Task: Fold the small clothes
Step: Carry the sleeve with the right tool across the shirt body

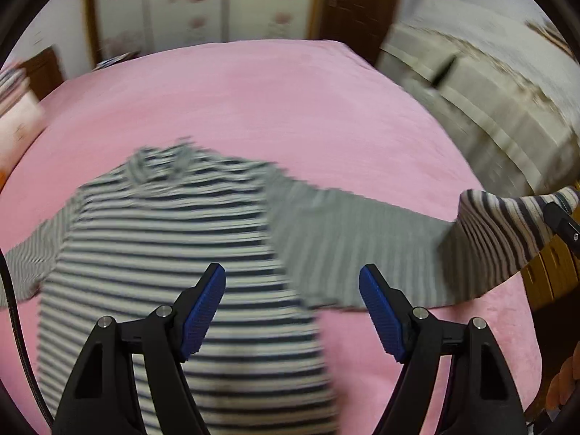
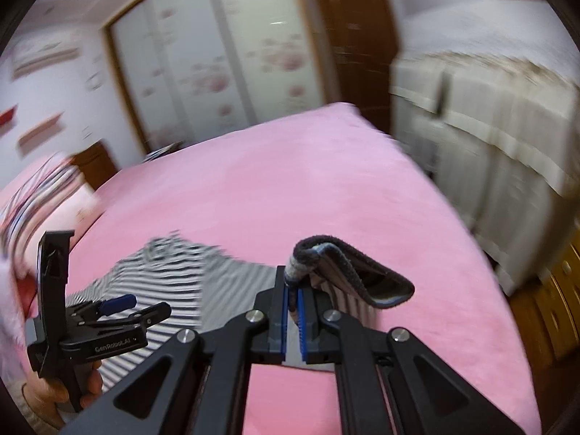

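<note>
The pink bed (image 1: 290, 108) is carrying the striped shirt (image 1: 174, 239), lying flat, chest up. It is looking light, soft and floppy, so cuffs and hems are seeming the best holds. The right gripper (image 2: 293, 299) is pinching the sleeve cuff (image 2: 348, 272) aloft; the left gripper (image 1: 291, 311) is hovering with jaws apart, empty.

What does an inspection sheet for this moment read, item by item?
Surface: pink bedspread, mostly bare.
Job's things: striped shirt lying flat; its sleeve cuff lifted.
Clutter: nothing seen on the bedspread.
Grippers: left gripper open above the shirt; right gripper shut on the sleeve cuff.
Cables: black cable at the left edge.
Surroundings: floral wardrobe doors, brown door, beige sofa.
</note>
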Demonstrator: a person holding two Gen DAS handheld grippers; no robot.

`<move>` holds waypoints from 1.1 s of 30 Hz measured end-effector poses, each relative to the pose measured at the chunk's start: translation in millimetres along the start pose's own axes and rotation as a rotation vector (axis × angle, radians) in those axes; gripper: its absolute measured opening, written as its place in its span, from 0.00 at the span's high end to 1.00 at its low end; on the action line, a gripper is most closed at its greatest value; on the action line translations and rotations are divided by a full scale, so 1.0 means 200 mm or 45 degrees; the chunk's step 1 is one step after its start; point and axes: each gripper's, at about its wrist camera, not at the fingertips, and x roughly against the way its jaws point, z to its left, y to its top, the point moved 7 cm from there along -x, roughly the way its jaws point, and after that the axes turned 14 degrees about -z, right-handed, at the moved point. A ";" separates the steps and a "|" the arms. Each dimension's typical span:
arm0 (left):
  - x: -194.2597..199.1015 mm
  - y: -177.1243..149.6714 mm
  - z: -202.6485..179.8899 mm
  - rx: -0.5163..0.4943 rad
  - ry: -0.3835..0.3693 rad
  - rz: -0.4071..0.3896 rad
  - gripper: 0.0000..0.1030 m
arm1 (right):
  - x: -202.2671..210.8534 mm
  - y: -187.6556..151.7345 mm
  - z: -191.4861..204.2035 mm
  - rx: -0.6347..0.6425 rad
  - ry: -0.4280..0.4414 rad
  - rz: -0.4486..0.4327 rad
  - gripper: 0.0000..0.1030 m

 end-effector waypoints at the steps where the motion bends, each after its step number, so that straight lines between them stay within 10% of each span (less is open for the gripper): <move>1: 0.03 -0.01 0.11 0.036 0.018 0.000 0.26 | -0.03 0.00 0.11 0.032 0.039 0.007 0.96; 16: 0.22 -0.54 1.21 0.342 0.228 0.106 0.26 | -0.42 -0.82 1.41 0.368 0.497 0.410 0.96; 26: 0.18 -0.63 1.28 0.426 0.157 0.124 0.26 | -0.30 -1.02 1.57 0.337 0.649 0.492 0.54; 33: 0.14 -0.62 1.17 0.388 0.066 0.139 0.26 | -0.21 -0.99 1.41 0.217 0.562 0.485 0.52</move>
